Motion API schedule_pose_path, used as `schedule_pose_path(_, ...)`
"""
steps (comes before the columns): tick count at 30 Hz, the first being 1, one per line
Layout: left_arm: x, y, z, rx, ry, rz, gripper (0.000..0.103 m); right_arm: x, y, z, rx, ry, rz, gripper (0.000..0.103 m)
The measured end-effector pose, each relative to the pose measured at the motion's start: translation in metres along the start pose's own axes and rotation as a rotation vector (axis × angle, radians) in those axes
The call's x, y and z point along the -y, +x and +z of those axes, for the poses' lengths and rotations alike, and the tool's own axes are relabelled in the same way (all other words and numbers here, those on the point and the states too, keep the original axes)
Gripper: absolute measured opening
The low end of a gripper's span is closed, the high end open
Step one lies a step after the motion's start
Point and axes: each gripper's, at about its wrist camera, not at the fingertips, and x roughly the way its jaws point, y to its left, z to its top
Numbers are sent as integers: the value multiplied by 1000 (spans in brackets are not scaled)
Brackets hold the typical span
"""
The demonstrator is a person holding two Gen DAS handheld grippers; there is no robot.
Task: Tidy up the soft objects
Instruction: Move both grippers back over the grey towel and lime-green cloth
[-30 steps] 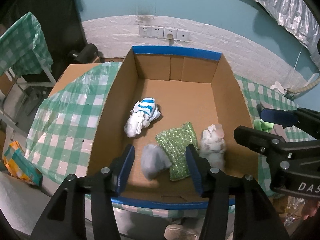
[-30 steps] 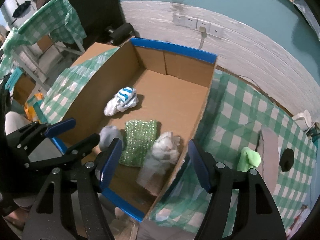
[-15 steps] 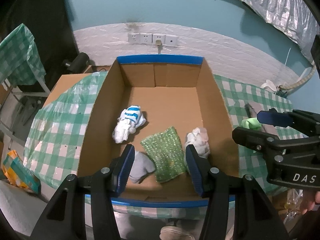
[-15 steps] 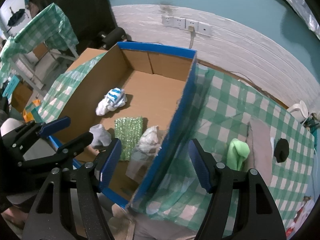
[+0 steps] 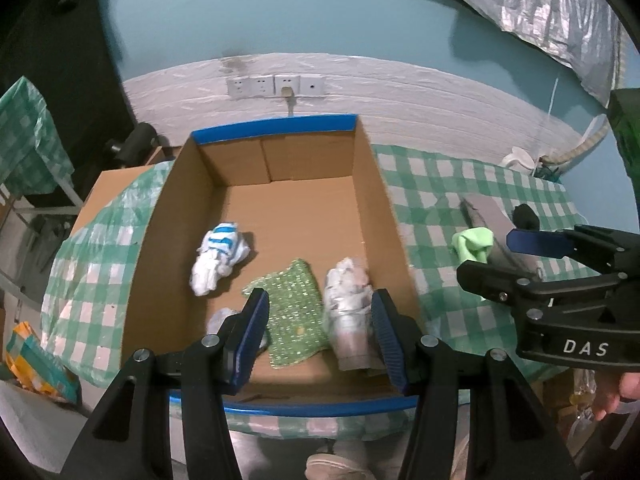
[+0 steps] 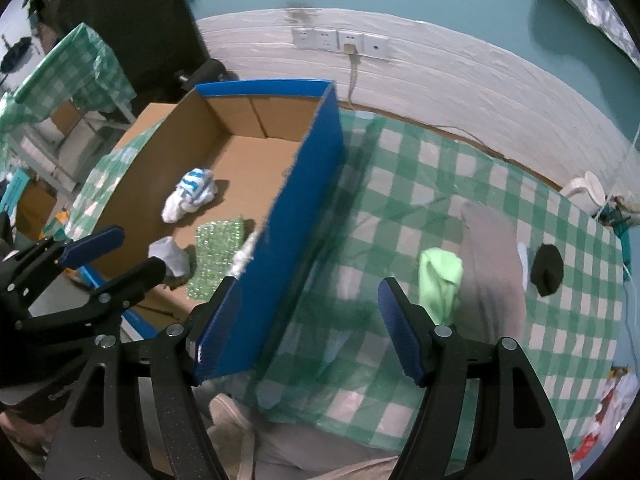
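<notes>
The only legible writing is "DAS" in white on the black body of the right hand-held gripper (image 5: 528, 256), seen from the left wrist view.

The left hand-held gripper (image 5: 318, 332) hangs over the near end of the cardboard box (image 5: 372, 200), its blue pads spread with nothing between them. The right hand-held gripper (image 6: 310, 334) is also spread and holds nothing; it hangs over the green-checked table (image 6: 420, 184), just outside the box's blue right wall.

Inside the box lie a blue-striped white sock (image 5: 218, 258), a green sparkly cloth (image 5: 294, 312), a whitish bundle (image 5: 350, 300) against the right wall, and a grey bundle (image 6: 170, 256) near the front. The far half of the box floor is bare.

On the table right of the box, a light green cloth (image 6: 440, 280) lies beside a grey cloth (image 6: 494, 256), with a black round object (image 6: 546, 270) farther right.
</notes>
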Motion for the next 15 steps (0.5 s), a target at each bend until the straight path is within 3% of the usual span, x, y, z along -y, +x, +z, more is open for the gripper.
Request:
schedule_pose_path(7,27,0,3,3,41,-19,61,30,-9,-7,14,52,-25,71)
schedule_pose_path(15,57,2,3,-1,89,-44,62,66,-16,-18,21,105,-59,72)
